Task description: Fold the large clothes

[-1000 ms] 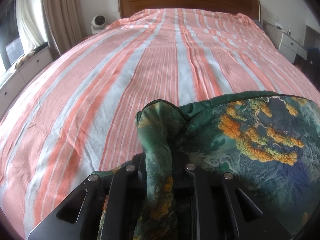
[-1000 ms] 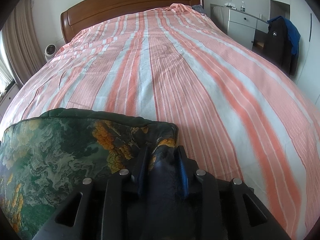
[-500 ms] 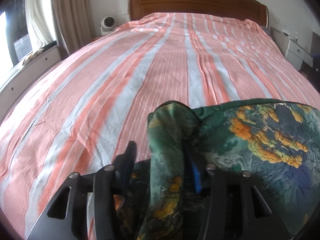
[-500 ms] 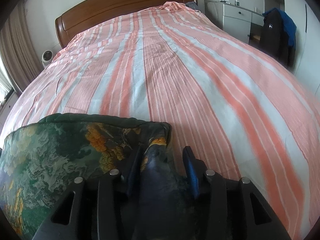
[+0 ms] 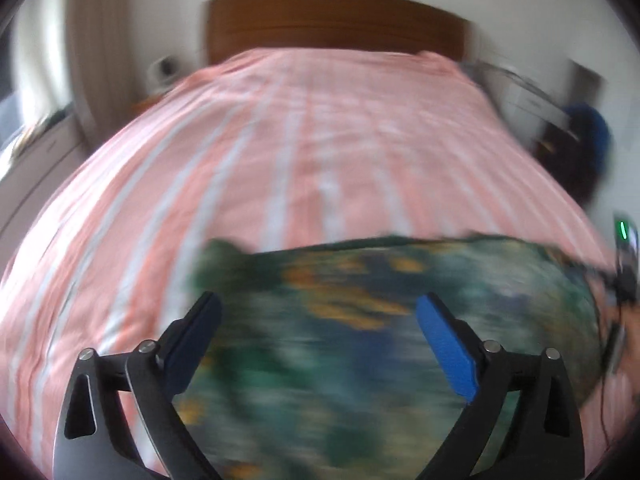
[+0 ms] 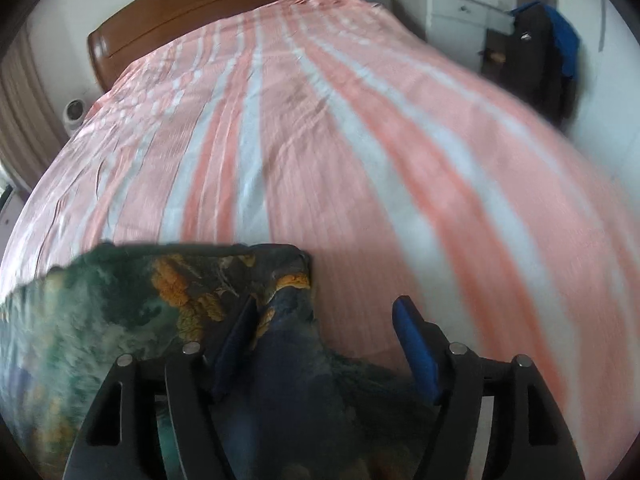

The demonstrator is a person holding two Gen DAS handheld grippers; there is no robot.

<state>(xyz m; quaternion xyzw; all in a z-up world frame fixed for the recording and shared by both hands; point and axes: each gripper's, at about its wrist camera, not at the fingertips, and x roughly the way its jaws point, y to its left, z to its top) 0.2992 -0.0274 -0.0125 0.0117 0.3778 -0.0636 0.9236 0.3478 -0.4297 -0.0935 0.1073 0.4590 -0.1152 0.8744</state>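
The bed (image 6: 360,140) is filling most of the room, lying under a pink and white striped sheet (image 5: 320,140), with a brown wooden headboard (image 5: 332,20) standing at the far end. A folded green garment with orange patches (image 5: 360,320) is lying flat on the near part of the sheet, its far edge running straight across. A dark jacket with a blue lining (image 6: 548,48) is hanging at the far right beside a white cabinet (image 6: 452,16). The left gripper (image 5: 318,316) is hovering above the garment with its jaws spread wide and nothing between the pads, having just been opening. The right gripper (image 6: 326,320) is standing partly open at the garment's right corner, also just opening; the cloth is lying between its jaws against the left pad, clear of the right one.
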